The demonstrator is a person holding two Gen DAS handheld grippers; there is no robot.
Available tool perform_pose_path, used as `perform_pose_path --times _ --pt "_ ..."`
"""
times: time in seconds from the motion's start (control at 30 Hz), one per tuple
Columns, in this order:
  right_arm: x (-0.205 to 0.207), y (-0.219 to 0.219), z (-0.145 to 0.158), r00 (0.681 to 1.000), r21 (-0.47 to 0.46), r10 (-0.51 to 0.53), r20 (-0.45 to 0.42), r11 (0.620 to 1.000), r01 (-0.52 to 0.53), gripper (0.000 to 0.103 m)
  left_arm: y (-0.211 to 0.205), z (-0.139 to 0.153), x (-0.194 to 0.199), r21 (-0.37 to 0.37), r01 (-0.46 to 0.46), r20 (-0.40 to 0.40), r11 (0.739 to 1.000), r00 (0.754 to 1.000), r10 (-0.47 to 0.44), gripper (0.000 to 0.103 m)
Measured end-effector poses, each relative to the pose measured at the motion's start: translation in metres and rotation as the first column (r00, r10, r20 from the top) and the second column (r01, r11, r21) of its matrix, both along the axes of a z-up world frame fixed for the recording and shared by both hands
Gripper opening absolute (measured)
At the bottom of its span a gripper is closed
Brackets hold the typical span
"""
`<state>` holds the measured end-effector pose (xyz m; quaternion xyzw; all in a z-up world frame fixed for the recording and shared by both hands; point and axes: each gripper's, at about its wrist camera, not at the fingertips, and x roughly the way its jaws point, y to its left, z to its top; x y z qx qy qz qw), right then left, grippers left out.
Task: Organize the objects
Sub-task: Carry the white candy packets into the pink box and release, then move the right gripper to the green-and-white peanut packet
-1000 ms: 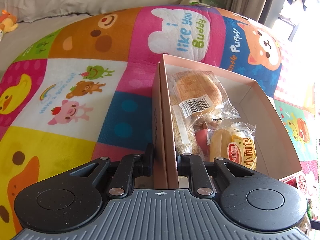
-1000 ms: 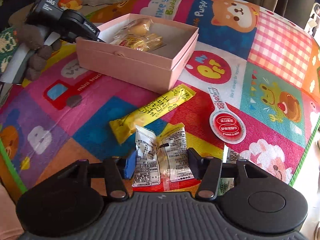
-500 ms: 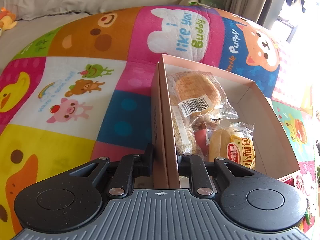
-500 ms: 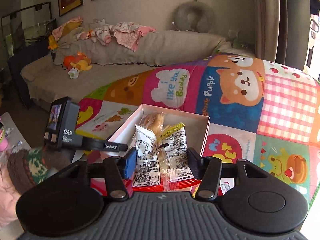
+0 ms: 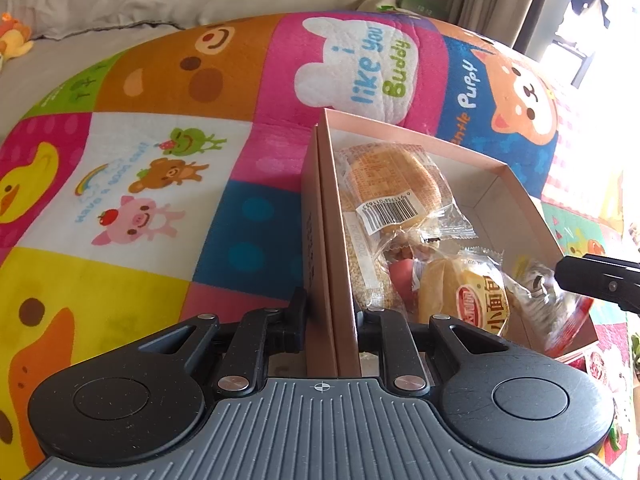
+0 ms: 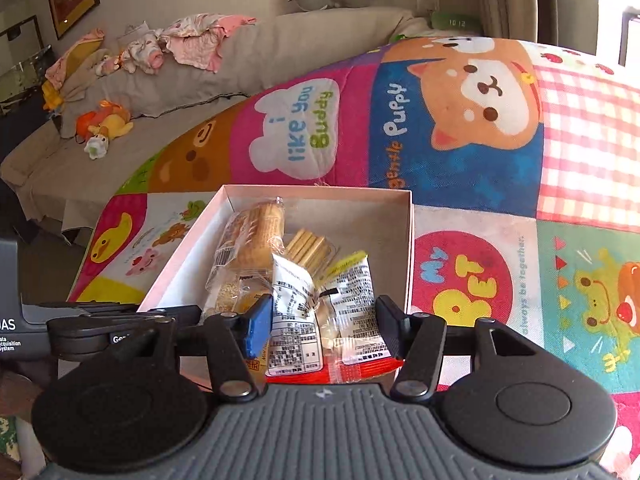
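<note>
A pink cardboard box point(image 5: 420, 134) lies open on the cartoon play mat. My left gripper point(image 5: 332, 316) is shut on its near side wall, one finger outside and one inside. Inside lie a wrapped round bun point(image 5: 384, 184), a small yellow bread pack point(image 5: 476, 304) and a pack of biscuit sticks point(image 6: 308, 248). My right gripper point(image 6: 326, 320) hangs over the box point(image 6: 320, 190) near its front corner, jaws opening. A white printed snack packet point(image 6: 304, 320) with a red edge sits between them; the right pad stands clear of it. That packet shows blurred point(image 5: 560, 308) in the left wrist view.
The colourful play mat point(image 6: 472, 152) spreads around the box on all sides. Behind it is a grey sofa point(image 6: 280, 44) with plush toys point(image 6: 104, 124) and clothes. The left gripper's body point(image 6: 100, 328) sits at the box's left corner in the right wrist view.
My right gripper lifted the snack packet off the mat and carried it over the box, and its jaws have widened. The left gripper stayed clamped on the box wall.
</note>
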<state>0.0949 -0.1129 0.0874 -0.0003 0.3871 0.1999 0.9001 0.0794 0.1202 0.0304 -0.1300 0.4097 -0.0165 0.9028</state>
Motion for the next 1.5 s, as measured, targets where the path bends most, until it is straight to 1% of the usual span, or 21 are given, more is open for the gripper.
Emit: perform_pose_path --times 0.17,0.3,0.4,0.47,0.57,0.67,0.73,0.77,0.83,0.9,1.0,1.07,1.17,1.2,1.23,1.27,1.33,1.37,1.4,1.43,1.5 --pt "-0.023 -0.025 0.012 0.996 0.013 -0.052 0.079 0.999 0.051 0.068 0.0 0.0 0.0 0.002 0.0 0.0 1.0 1.0 0.0 0.02" --pt "-0.048 -0.051 0.007 0.987 -0.02 -0.113 0.11 0.993 0.116 0.068 -0.001 0.0 0.0 0.012 0.005 0.0 1.0 1.0 -0.005 0.02" --pt "-0.065 -0.062 -0.008 0.987 -0.046 -0.139 0.087 0.989 0.143 0.068 -0.002 0.0 0.0 0.02 0.008 -0.002 1.0 1.0 -0.008 0.019" --pt "-0.075 -0.066 -0.021 0.99 -0.033 -0.138 0.039 0.99 0.14 0.068 -0.003 0.0 0.0 0.025 0.005 -0.004 1.0 1.0 -0.005 0.019" --pt "-0.087 -0.06 -0.044 0.993 -0.002 -0.119 -0.016 0.993 0.119 0.068 -0.005 0.001 0.001 0.036 0.002 -0.009 0.999 1.0 -0.002 0.018" --pt "-0.091 -0.048 -0.062 0.993 -0.019 -0.11 -0.029 0.994 0.11 0.067 -0.008 0.002 0.0 0.055 0.005 -0.016 0.999 1.0 -0.004 0.018" --pt "-0.092 -0.042 -0.068 0.994 -0.042 -0.1 -0.032 0.994 0.099 0.058 -0.008 0.002 0.0 0.058 0.005 -0.02 0.998 1.0 -0.003 0.017" --pt "-0.093 -0.043 -0.069 0.995 -0.043 -0.098 -0.033 0.994 0.097 0.051 -0.008 0.002 0.0 0.06 0.004 -0.021 0.998 1.0 -0.003 0.017" --pt "-0.097 -0.048 -0.068 0.994 -0.051 -0.104 -0.026 0.993 0.102 0.045 -0.009 0.002 0.0 0.063 0.001 -0.022 0.998 1.0 0.0 0.017" --pt "-0.101 -0.057 -0.068 0.992 -0.07 -0.126 -0.018 0.99 0.125 0.033 -0.01 0.003 0.0 0.066 -0.003 -0.023 0.998 1.0 0.004 0.017" --pt "-0.111 -0.076 -0.068 0.986 -0.09 -0.167 -0.012 0.982 0.166 0.027 -0.01 0.003 0.0 0.066 -0.005 -0.024 0.998 1.0 0.007 0.017" --pt "-0.117 -0.087 -0.068 0.982 -0.102 -0.19 -0.016 0.977 0.188 0.027 -0.01 0.003 0.0 0.066 -0.005 -0.024 0.998 1.0 0.006 0.017" --pt "-0.131 -0.095 -0.064 0.989 -0.083 -0.149 -0.023 0.986 0.147 0.028 -0.01 0.003 0.0 0.067 -0.005 -0.024 0.998 1.0 0.007 0.017" --pt "-0.136 -0.096 -0.061 0.991 -0.078 -0.13 -0.012 0.989 0.129 0.028 -0.01 0.003 0.0 0.067 -0.006 -0.024 0.998 1.0 0.007 0.017" --pt "-0.144 -0.096 -0.057 0.994 -0.084 -0.11 0.017 0.99 0.111 0.028 -0.01 0.003 0.0 0.067 -0.005 -0.024 0.998 1.0 0.007 0.017" --pt "-0.151 -0.097 -0.052 0.994 -0.104 -0.099 0.055 0.989 0.104 0.03 -0.01 0.003 0.0 0.067 -0.005 -0.023 0.998 1.0 0.007 0.017" --pt "-0.16 -0.1 -0.041 0.986 -0.142 -0.102 0.133 0.982 0.121 0.044 -0.01 0.003 0.0 0.066 -0.006 -0.023 0.998 1.0 0.008 0.017" --pt "-0.162 -0.104 -0.037 0.98 -0.156 -0.112 0.166 0.978 0.138 0.059 -0.01 0.003 0.0 0.064 -0.007 -0.023 0.998 1.0 0.008 0.017" --pt "-0.162 -0.108 -0.035 0.975 -0.171 -0.123 0.186 0.973 0.155 0.073 -0.01 0.003 0.0 0.062 -0.007 -0.023 0.998 1.0 0.009 0.017" --pt "-0.159 -0.114 -0.034 0.97 -0.191 -0.141 0.197 0.965 0.179 0.076 -0.01 0.002 -0.001 0.06 -0.007 -0.022 0.998 1.0 0.008 0.017" --pt "-0.15 -0.124 -0.036 0.966 -0.21 -0.18 0.186 0.953 0.218 0.078 -0.009 0.002 -0.002 0.056 -0.005 -0.022 0.998 1.0 0.007 0.017"
